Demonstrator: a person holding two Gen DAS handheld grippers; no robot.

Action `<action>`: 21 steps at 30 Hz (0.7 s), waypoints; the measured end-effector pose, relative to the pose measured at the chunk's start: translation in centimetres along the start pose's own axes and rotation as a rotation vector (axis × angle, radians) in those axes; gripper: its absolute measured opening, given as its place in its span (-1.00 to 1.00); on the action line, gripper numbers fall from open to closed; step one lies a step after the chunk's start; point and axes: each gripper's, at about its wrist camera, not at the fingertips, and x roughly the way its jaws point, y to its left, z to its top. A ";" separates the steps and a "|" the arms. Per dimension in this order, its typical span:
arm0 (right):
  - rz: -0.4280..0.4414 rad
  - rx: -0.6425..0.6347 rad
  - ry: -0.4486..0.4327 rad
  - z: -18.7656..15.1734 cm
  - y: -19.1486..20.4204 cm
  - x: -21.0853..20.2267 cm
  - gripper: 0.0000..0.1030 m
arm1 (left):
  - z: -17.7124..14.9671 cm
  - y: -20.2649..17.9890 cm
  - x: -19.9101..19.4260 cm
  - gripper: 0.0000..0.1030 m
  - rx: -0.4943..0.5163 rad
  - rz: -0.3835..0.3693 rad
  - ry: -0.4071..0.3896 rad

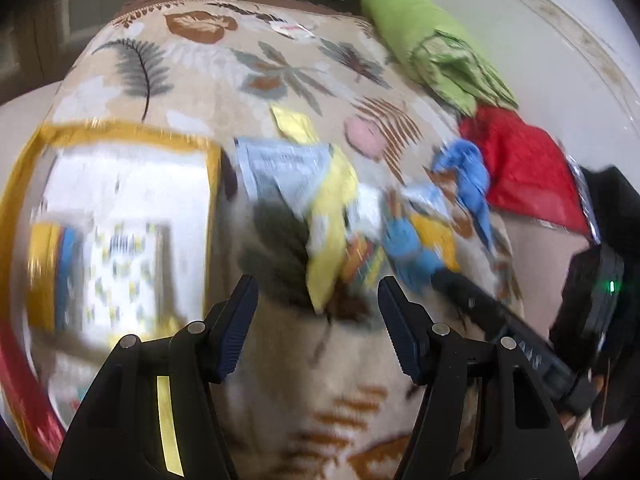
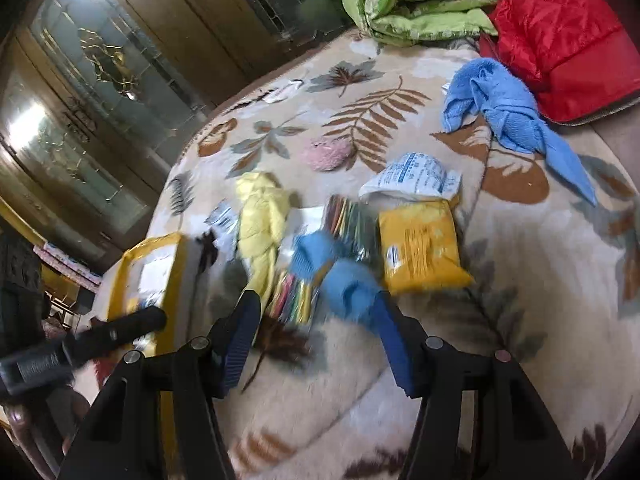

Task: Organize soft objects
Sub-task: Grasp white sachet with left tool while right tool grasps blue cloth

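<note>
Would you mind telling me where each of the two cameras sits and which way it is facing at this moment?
Left wrist: rides on the left gripper, looking forward and down over the leaf-patterned blanket at the yellow cloth and the yellow-rimmed box; both open fingers show, and the right gripper's black body at the right edge.
Right wrist: rides on the right gripper, aimed across the same pile toward the glass-door cabinet; its open fingers show.
Shared: the yellow cloth, blue towel, red quilted item, green blanket.

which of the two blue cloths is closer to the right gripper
The small blue cloth, lying right at the tips of the open right gripper beside the yellow packet. The bigger blue towel lies farther off, by the red bag.
</note>
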 end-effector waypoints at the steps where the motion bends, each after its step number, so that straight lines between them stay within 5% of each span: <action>1: 0.001 -0.002 0.010 0.3 0.0 0.6 0.04 | 0.9 0.1 0.6 0.22 0.013 0.017 -0.002; 7: -0.098 -0.041 0.026 0.5 0.3 2.0 -0.19 | 5.7 1.4 3.6 0.22 -0.081 0.033 0.030; 13: -0.103 -0.066 -0.048 0.7 1.2 0.0 -0.17 | 7.8 2.7 5.0 0.22 -0.230 0.012 0.049; 21: -0.124 -0.079 0.018 0.6 0.7 2.7 -0.18 | 9.6 2.9 7.7 0.22 -0.375 0.079 0.121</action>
